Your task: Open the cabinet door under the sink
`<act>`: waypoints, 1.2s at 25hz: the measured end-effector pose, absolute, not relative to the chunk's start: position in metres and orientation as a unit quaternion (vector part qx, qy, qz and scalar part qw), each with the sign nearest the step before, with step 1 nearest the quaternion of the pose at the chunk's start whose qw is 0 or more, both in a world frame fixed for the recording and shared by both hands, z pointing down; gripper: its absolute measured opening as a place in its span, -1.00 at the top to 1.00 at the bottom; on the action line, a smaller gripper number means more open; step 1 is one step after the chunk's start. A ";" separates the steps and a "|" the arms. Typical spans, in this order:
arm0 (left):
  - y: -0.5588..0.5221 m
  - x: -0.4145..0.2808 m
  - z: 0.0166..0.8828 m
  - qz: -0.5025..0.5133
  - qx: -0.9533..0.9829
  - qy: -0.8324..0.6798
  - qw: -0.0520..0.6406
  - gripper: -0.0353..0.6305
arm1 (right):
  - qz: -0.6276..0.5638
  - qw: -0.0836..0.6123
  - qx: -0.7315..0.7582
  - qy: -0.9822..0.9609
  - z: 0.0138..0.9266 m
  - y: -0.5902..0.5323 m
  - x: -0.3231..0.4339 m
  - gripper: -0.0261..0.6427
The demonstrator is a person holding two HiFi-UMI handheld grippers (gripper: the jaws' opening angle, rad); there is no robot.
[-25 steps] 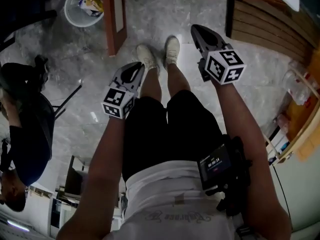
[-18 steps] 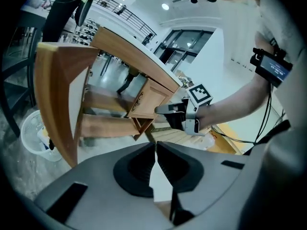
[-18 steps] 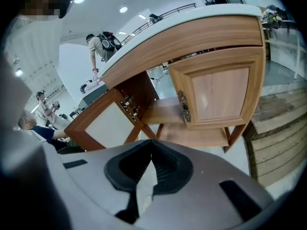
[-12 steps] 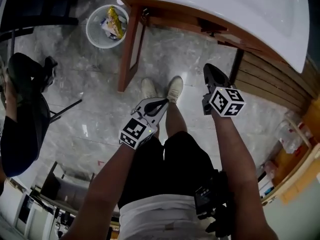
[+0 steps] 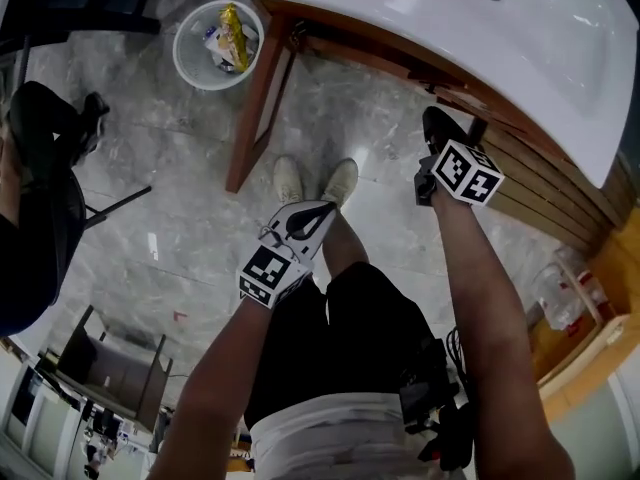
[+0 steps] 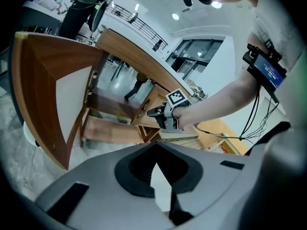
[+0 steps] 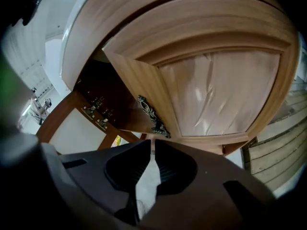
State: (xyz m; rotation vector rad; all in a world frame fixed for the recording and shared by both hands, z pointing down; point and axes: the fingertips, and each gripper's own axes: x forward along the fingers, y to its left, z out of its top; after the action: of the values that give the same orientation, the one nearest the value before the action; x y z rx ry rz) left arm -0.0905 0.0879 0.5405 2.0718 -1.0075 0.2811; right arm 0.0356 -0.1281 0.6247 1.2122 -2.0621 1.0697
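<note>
The wooden cabinet under the white sink has a right door with a pale frosted panel and an ornate dark metal handle on its left stile. My right gripper sits just below that handle, not touching it; its jaws are starting to part with only a thin slit between them and nothing in it. In the head view the right gripper reaches under the sink's rim. My left gripper hangs back above the knees. Its jaws are closing to shut on nothing.
The cabinet's left door stands swung wide open, and hinges show in the dark interior. A white bin with rubbish stands on the marble floor at the left. A seated person in dark clothes is at the far left. Wooden slats lie to the right.
The view has tipped up and the sink has come into sight. My right gripper has moved forward and down to the cabinet front. The left gripper has moved forward a little.
</note>
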 end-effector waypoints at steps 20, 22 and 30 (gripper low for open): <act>0.079 -0.079 0.556 0.117 0.788 -0.452 0.400 0.87 | 0.511 0.197 0.432 -0.717 0.657 -0.168 0.023 0.51; 0.080 -0.077 0.555 0.118 0.790 -0.449 0.400 0.87 | 0.522 0.192 0.426 -0.714 0.655 -0.166 0.022 0.53; 0.084 -0.068 0.554 0.122 0.805 -0.423 0.397 0.87 | 0.508 0.184 0.417 -0.731 0.649 -0.164 0.023 0.61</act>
State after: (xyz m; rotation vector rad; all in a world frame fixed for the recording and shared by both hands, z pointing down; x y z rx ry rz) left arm -0.0681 0.0841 0.5540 2.0394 -1.0714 0.3089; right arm 0.0228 -0.1636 0.6493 1.1766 -2.0611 1.4324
